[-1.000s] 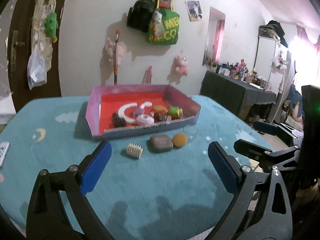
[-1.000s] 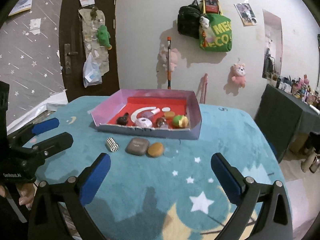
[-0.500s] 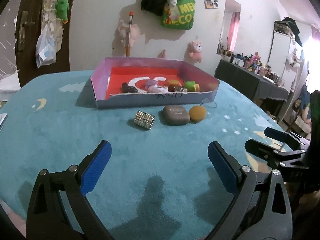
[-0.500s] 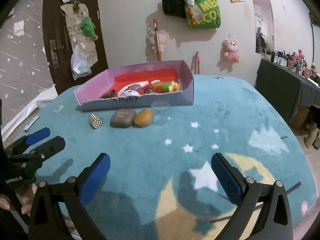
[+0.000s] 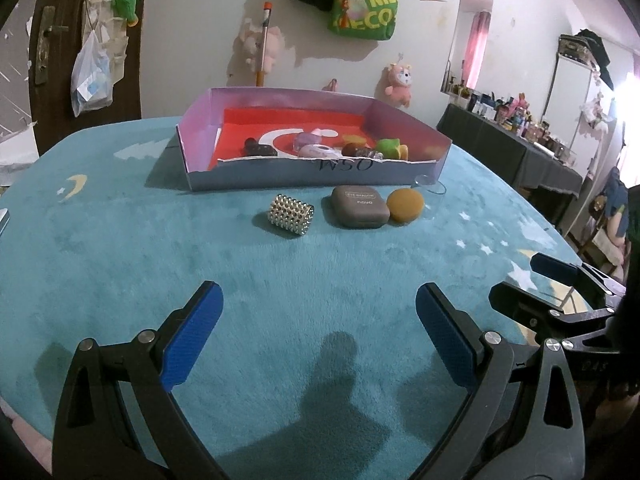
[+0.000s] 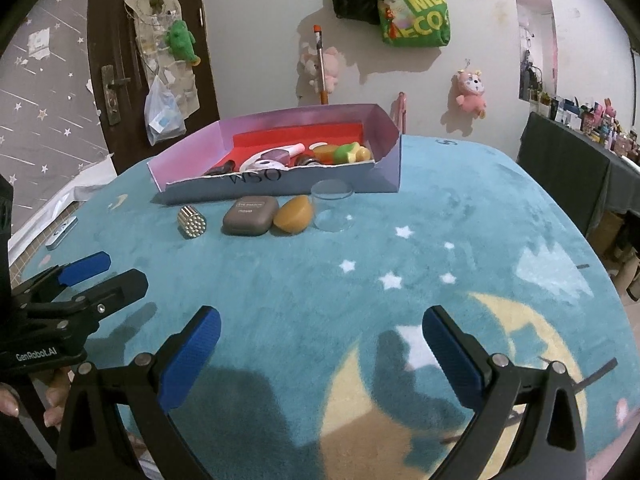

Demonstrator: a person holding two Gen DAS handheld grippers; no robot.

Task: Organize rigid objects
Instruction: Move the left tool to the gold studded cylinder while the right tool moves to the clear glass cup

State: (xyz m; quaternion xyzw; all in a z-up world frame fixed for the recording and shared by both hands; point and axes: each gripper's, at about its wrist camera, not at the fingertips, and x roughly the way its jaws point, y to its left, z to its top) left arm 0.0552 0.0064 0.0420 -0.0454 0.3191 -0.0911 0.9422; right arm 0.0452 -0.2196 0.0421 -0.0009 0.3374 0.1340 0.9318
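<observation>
Your left gripper [image 5: 319, 312] hangs above the teal cloth of the table [image 5: 120, 264] with its blue-padded fingers spread wide and nothing between them. Your right gripper [image 6: 321, 334] is in the same condition: fingers apart, empty, low over the moon pattern near the table's front edge. The two tools sit side by side, well short of the objects.

The open box [image 5: 312, 171], purple-walled with a red floor, stands toward the far side of the table and holds several small items, among them a green and yellow piece [image 5: 390, 148] by its right wall. Four things lie in a row on the cloth just in front of the box: a studded silver cylinder [image 5: 291, 214] on its side, a grey eyeshadow case [image 5: 360, 207], an orange sponge [image 5: 405, 205] touching the case, and a clear round dish [image 6: 333, 205] at the right end.
</observation>
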